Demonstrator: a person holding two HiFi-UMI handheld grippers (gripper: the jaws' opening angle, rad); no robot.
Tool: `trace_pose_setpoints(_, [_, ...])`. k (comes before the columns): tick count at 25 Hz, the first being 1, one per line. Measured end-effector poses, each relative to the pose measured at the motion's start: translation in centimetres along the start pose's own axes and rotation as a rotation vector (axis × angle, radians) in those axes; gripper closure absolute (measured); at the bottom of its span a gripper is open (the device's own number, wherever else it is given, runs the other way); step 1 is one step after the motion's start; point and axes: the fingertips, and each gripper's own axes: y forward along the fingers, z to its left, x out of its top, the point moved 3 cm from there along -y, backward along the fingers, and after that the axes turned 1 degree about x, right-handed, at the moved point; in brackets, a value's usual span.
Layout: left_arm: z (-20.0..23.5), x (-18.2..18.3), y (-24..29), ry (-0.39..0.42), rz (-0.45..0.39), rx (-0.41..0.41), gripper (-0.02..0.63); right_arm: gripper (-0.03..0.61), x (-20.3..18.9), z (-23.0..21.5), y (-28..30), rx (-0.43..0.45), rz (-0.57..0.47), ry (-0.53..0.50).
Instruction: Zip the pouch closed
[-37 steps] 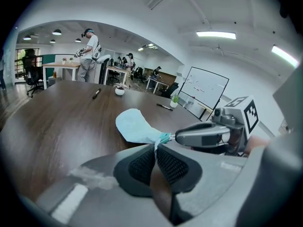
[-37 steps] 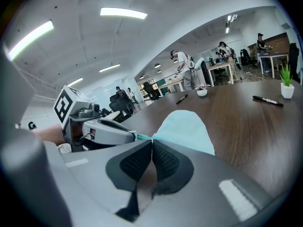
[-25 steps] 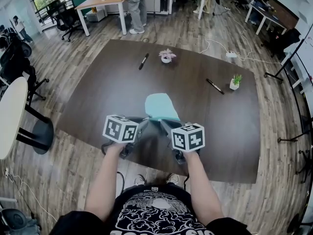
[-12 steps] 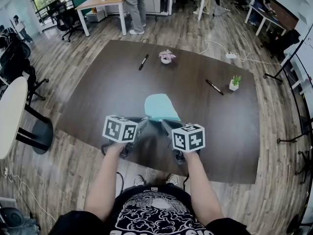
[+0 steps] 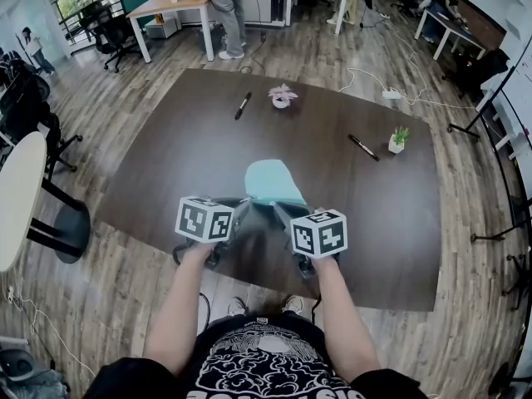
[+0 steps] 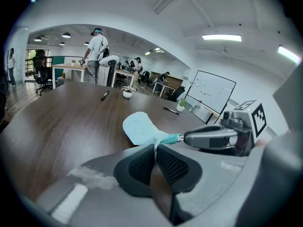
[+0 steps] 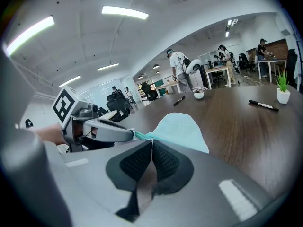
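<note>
A light teal pouch (image 5: 269,180) lies flat on the dark brown table (image 5: 174,156), just beyond both grippers. My left gripper (image 5: 248,204) is shut on the pouch's near edge; in the left gripper view the fabric (image 6: 142,126) runs into the closed pads (image 6: 142,164). My right gripper (image 5: 279,207) is shut on the darker teal zipper strip (image 6: 172,138) at the same near edge. Whether it pinches the pull itself I cannot tell. The right gripper view has the pouch (image 7: 182,130) ahead of its closed jaws and the left gripper (image 7: 134,135) pinching the strip beside them.
Two black markers (image 5: 243,104) (image 5: 364,147) lie farther back on the table. A small pink-flowered pot (image 5: 283,96) and a small green plant (image 5: 397,140) stand there too. A round white table (image 5: 17,189) is at the left, and a person (image 5: 226,7) stands at the far desks.
</note>
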Motion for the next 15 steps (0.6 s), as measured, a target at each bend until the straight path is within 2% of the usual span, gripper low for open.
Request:
trace_pose_setpoints(5, [0.5,0.4,-0.2,0.002,-0.011,0.040,0.591,0.571,0.3,-0.6,-0.3,-0.022,-0.009,0.010])
trace_pose_setpoints(9, [0.7,0.5,-0.2,-0.022,-0.020,0.039,0.591,0.571,0.4,-0.8,-0.5,-0.029,-0.013,0.014])
trace_pose_setpoints(15, [0.7,0.7,-0.6,-0.006,-0.025,0.061,0.591,0.571,0.2,-1.0,-0.7,-0.042,-0.010,0.023])
